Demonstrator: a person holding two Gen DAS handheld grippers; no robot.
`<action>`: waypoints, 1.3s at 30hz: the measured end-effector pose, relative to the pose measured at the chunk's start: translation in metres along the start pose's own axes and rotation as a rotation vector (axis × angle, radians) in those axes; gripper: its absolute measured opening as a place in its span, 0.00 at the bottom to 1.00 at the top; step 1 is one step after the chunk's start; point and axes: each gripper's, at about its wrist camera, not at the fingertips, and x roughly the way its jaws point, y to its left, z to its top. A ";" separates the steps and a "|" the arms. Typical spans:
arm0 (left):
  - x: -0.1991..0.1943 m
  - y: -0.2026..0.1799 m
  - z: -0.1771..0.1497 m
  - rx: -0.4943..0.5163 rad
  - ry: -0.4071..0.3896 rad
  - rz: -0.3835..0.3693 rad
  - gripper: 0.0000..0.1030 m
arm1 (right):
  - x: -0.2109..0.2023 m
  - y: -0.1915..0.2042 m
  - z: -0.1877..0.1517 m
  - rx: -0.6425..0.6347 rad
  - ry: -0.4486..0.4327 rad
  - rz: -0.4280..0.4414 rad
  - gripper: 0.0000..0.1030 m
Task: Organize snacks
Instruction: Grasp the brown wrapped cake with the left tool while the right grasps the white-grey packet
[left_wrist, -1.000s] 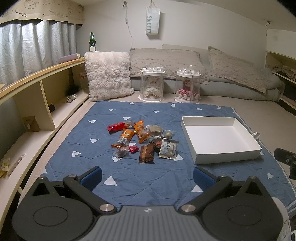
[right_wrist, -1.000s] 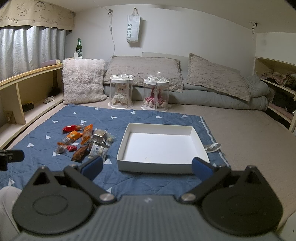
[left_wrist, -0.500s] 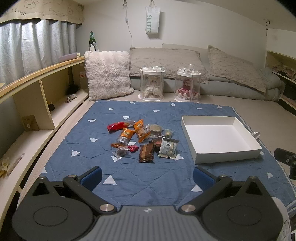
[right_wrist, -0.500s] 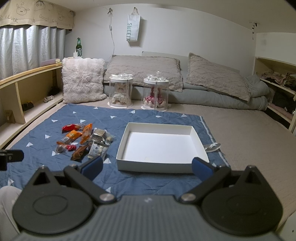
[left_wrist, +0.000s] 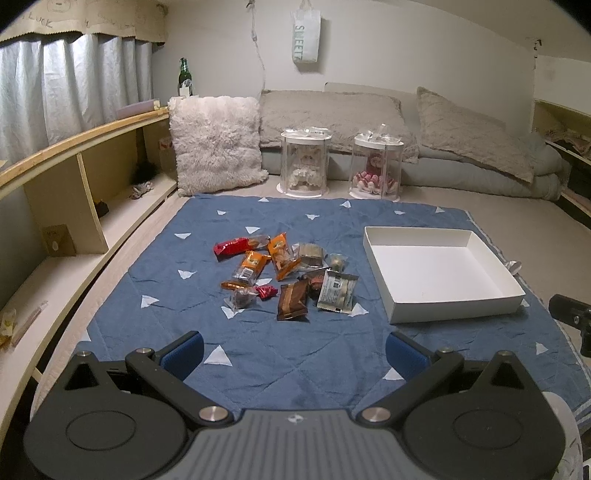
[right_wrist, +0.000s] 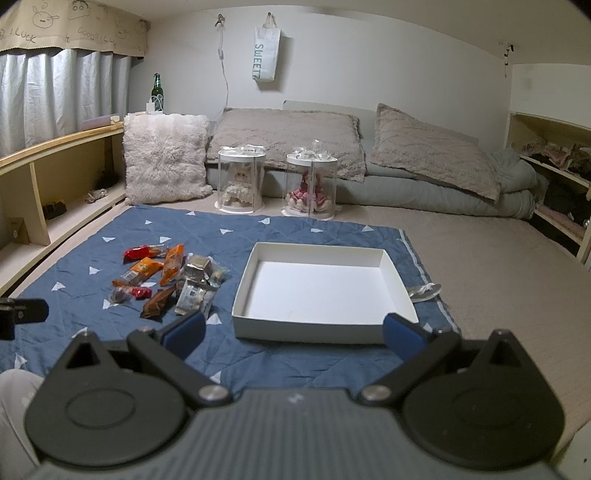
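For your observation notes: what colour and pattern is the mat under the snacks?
The mat is blue with small white triangles, clearest in the left wrist view.

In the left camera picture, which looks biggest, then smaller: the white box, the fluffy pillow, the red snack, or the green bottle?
1. white box
2. fluffy pillow, farther away, so maybe truly bigger
3. red snack and green bottle look alike; unsure.

Blue quilted mat (left_wrist: 295, 354) with white triangles, plain white tray (left_wrist: 384, 295), snack wrappers (left_wrist: 288, 273) (red, orange, brown)
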 end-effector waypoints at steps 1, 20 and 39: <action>0.002 0.000 -0.001 -0.006 0.003 -0.001 1.00 | 0.002 0.000 0.000 0.002 0.003 0.002 1.00; 0.093 0.026 0.014 -0.072 0.073 0.018 1.00 | 0.082 0.039 0.008 -0.033 0.075 0.087 1.00; 0.218 0.049 0.068 -0.144 0.057 -0.049 1.00 | 0.213 0.073 0.047 0.170 0.101 0.284 1.00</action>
